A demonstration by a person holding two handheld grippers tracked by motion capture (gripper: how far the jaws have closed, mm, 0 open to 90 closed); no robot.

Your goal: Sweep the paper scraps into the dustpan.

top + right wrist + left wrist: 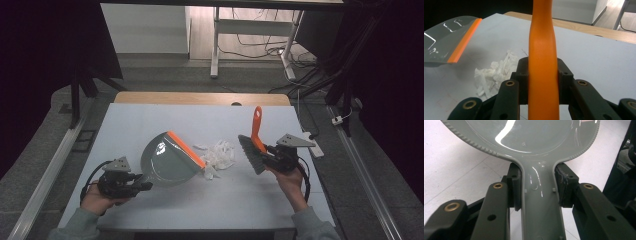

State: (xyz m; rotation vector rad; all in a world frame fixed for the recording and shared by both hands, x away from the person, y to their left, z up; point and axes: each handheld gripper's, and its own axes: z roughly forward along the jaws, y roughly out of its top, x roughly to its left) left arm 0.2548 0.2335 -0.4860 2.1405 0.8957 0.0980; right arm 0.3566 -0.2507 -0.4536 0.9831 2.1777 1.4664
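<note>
Grey dustpan (167, 162), orange brush (256, 137), white scraps (219, 154).

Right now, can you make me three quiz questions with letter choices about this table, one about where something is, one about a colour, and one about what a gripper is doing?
1. Where is the pile of torn white paper?
A. between the dustpan and the brush
B. inside the dustpan
C. on the floor

2. What colour is the brush handle?
A. blue
B. orange
C. green

3. What is the left gripper doing?
A. hanging open
B. holding the brush
C. gripping the dustpan's handle

Answers:
1 A, the scraps lie on the table between the pan's orange lip and the bristles.
2 B, the handle shows orange in the right gripper view.
3 C, both fingers press the grey handle's sides.
</note>
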